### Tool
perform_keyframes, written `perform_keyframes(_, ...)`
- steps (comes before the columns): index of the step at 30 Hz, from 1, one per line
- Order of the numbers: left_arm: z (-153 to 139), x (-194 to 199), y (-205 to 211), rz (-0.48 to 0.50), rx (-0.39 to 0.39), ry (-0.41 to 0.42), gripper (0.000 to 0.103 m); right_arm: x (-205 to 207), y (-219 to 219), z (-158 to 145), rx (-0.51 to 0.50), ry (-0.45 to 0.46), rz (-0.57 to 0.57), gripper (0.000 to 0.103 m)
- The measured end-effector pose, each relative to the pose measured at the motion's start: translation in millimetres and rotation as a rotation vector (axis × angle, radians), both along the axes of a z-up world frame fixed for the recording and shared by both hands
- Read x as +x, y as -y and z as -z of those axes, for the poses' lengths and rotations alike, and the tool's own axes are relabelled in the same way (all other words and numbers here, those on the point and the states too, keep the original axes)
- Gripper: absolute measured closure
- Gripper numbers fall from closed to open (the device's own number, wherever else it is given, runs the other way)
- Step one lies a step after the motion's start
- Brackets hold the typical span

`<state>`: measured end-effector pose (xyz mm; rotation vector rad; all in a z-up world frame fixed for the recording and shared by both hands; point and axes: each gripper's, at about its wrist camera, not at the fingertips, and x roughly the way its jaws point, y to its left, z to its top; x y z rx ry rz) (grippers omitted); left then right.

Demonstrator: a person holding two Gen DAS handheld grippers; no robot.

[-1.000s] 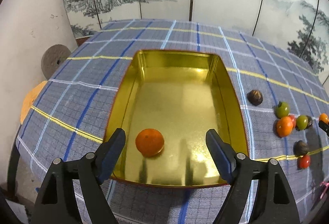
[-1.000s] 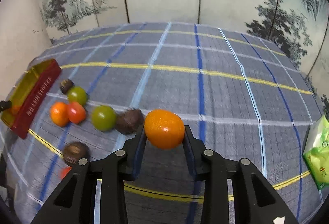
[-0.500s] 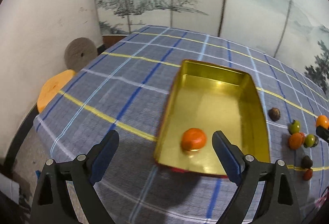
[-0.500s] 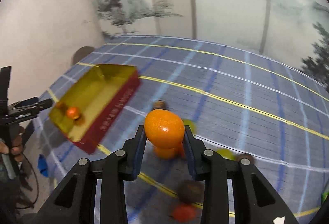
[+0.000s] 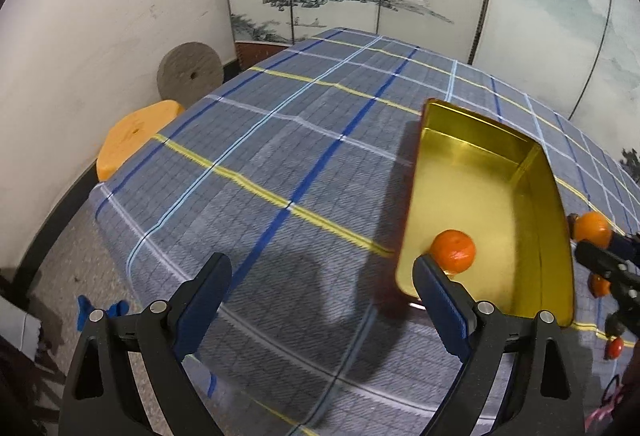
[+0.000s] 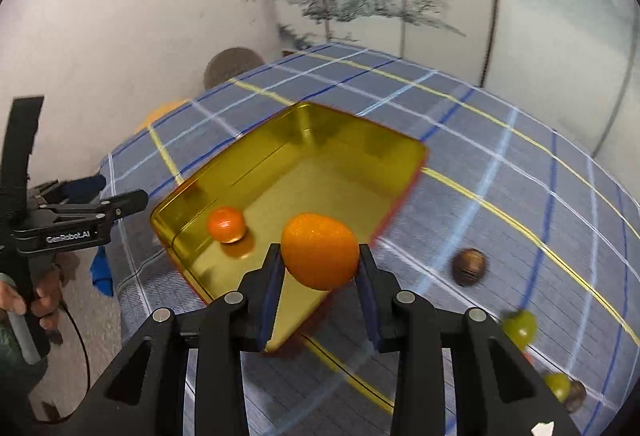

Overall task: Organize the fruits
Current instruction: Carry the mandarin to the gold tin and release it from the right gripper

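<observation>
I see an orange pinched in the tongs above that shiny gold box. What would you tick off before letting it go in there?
1. Grip: right gripper shut on the large round orange: ok.
2. Position: orange shows over the near corner of the gold rectangular metal tin; whether it is clear of the rim: cannot tell.
3. Landing space: one small orange tangerine inside, bare floor beside it: ok.
4. Left gripper open, empty, outside the tin: ok.
5. Height above the tin floor: cannot tell.
</observation>
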<state>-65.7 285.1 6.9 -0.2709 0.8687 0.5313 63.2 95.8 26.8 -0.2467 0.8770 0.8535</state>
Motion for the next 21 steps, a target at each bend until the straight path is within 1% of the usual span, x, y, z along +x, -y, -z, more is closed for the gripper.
perform_keyframes(4,5,-6,-5,-0.016,0.005,-0.018,0.011,-4,-27,12,-0.037,-0.009,-0.054,0.07)
perform_keyframes(7,7,-10,-11,-0.029,0.005,-0.024,0.011,-7,-40,19,-0.057,-0.014,-0.075,0.07)
perform_keyframes(16,10,-17,-20,-0.049,-0.002,-0.027,0.011,-5,-57,37,-0.101,-0.022,-0.078,0.07)
perform_keyframes(21,11,-18,-20,-0.046,-0.007,-0.03,0.011,-4,-58,44,-0.119,-0.028,-0.067,0.07)
